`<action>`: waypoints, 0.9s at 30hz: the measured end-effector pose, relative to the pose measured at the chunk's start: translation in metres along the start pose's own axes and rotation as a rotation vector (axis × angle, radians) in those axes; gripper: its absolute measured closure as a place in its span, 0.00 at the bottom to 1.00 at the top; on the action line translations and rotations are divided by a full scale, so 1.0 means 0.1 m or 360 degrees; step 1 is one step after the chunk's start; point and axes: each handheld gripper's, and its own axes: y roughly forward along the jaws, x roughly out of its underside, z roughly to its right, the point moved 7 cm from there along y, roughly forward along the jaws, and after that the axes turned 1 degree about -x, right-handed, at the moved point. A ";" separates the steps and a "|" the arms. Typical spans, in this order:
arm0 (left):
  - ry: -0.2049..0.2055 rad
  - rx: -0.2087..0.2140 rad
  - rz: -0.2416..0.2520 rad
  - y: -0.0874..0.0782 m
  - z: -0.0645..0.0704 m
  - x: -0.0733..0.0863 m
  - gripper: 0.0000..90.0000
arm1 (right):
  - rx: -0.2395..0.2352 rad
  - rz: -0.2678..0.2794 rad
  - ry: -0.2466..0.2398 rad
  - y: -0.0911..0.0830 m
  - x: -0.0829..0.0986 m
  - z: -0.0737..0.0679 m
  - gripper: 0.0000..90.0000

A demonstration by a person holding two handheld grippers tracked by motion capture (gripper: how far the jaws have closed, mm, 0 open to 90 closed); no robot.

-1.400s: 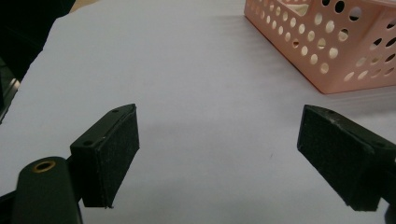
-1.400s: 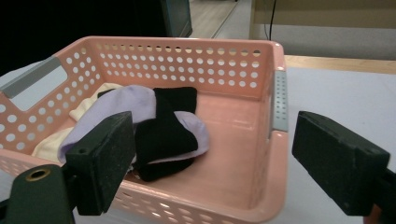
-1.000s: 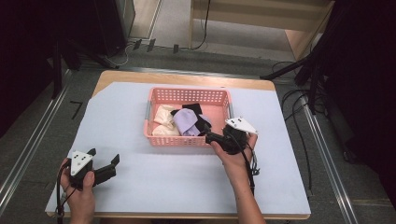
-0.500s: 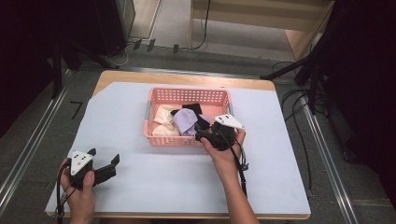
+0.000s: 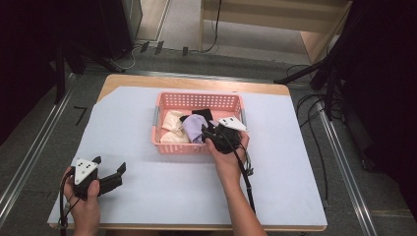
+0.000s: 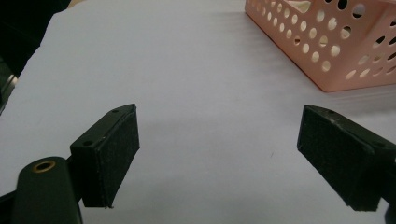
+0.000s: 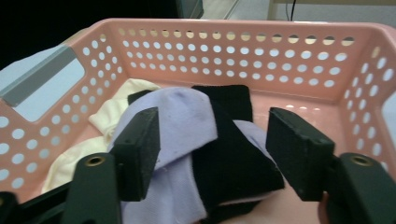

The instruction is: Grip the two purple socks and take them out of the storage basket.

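A pink perforated basket stands on the white table cover and holds rolled cloths: a lilac one, a black one and cream ones. My right gripper is open over the basket's near right part, its jaws straddling the lilac and black cloths without closing on them. My left gripper rests open near the table's front left corner, with nothing between its jaws. The basket's corner shows at the upper right of the left gripper view.
The white cover spreads over a wooden table. Metal rails run along the floor on both sides. Cables lie on the floor at the right. A wooden shelf unit stands behind the table.
My right gripper has moved left and forward from the basket's right rim to over the cloths inside it. The left gripper has stayed in place.
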 end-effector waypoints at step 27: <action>-0.0003 0.0010 -0.0011 0.01 0.00 0.00 0.15 | -0.0168 -0.0476 0.0181 0.33 0.02 -0.20 0.77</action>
